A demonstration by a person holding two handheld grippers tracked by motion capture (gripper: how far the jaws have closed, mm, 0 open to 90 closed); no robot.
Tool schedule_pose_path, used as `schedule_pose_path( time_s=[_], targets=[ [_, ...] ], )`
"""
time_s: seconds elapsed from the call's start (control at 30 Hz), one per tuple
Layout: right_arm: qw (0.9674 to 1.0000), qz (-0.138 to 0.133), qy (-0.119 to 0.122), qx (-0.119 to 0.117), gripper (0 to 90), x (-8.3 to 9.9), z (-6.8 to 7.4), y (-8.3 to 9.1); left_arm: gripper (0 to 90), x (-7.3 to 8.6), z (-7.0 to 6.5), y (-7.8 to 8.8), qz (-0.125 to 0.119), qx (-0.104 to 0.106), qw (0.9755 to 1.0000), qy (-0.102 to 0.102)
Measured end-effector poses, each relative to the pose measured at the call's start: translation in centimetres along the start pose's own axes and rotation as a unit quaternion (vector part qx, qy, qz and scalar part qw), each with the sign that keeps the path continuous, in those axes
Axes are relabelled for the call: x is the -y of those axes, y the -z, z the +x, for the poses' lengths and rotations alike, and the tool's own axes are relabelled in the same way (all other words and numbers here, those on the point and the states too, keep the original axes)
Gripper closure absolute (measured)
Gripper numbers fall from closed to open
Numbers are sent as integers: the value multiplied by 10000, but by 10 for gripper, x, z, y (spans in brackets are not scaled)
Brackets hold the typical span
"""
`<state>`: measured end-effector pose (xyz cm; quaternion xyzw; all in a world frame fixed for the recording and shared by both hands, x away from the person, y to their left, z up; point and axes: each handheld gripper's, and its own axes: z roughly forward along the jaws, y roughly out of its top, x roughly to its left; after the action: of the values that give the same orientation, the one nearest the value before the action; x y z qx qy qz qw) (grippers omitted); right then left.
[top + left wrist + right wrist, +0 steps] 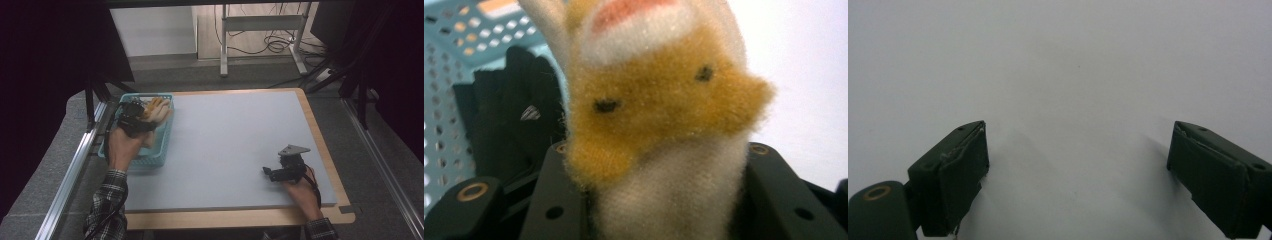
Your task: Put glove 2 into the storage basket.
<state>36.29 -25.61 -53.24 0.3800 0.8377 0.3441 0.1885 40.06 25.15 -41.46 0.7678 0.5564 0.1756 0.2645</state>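
Plush, tan and cream: a soft toy [659, 130] w/ two small dark eyes and a pink-and-white patch at its top sits clamped between the jaws of the left gripper [659, 210], pads pressed into its pale lower body on both sides, so the jaws are closed most of the way on it. In the high view the soft toy [156, 111] is over the far right part of the teal basket [150, 159], its pale end reaching toward the basket's right rim. Left gripper [134, 119] is above the basket too, the person's left hand [121, 145] behind it, plaid sleeve [106, 205] trailing toward the near table edge.

Inside the basket, just left of the toy in the left gripper view, lies a black fabric item [509, 125]; can't tell what it is.

Basket sits on the far left edge of the grey mat [225, 145]. Well right of the basket, near the mat's near right corner, the right gripper [268, 171] rests low, jaws wide apart w/ nothing between them; right gripper view shows bare mat [1068, 75] between the two pads.
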Motion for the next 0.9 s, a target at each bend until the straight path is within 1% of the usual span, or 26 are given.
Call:
schedule_pose_path(
  time_s=[0.07, 0.2, 0.3, 0.43, 0.63, 0.9],
  targets=[
    [10000, 0, -1, -1, 93, 0, 0, 0, 574, 3, 6, -4, 46, -18, 10000, 75],
    [10000, 1, -1, -1, 93, 0, 0, 0, 573, 9, 17, -18, 203, -79, 9995, 227],
    [10000, 2, -2, -1, 93, 0, 0, 0, 571, 10, 21, -29, 288, -106, 9992, 270],
    [10000, -1, -2, 0, 94, 0, 0, 0, 569, 7, 25, -43, 385, -133, 9987, 317],
    [10000, -2, -3, -1, 93, 0, 0, 0, 567, 0, 27, -57, 481, -195, 9980, 348],
    [10000, -2, -1, -1, 94, 0, 0, 0, 562, -8, 26, -70, 625, -257, 9972, 320]
  ],
)
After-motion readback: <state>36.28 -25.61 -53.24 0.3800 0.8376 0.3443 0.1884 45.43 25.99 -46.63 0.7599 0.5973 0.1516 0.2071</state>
